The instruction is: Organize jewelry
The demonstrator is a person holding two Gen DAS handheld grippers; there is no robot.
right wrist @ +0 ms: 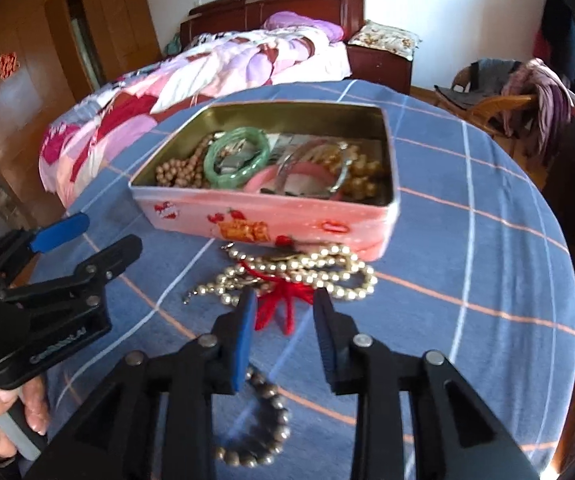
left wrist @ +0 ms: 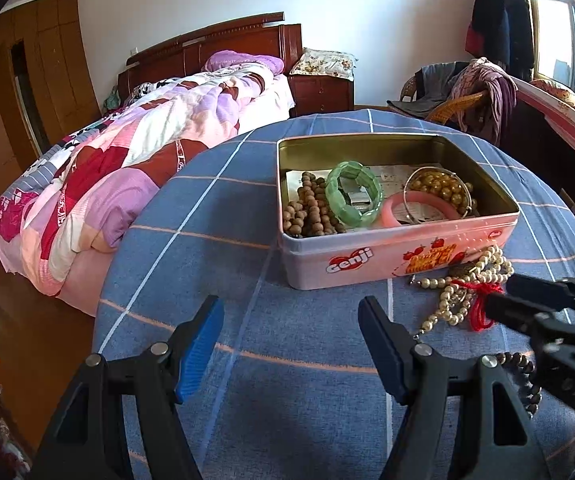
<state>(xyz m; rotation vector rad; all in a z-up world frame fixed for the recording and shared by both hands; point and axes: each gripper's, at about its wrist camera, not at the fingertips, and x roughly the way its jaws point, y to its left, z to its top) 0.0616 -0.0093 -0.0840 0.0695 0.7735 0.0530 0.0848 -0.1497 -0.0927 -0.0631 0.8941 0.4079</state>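
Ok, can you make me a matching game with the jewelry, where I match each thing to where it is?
Things:
1. green bracelet
2. pearl necklace
3. dark bead bracelet
4. pink bangle

Places:
A. on the blue cloth, right under the right claw
B. in the tin, beside the brown beads
C. on the cloth, in front of the tin, tangled with red string
D. in the tin, under a thin silver ring

Pairs: 1-B, 2-C, 3-A, 4-D
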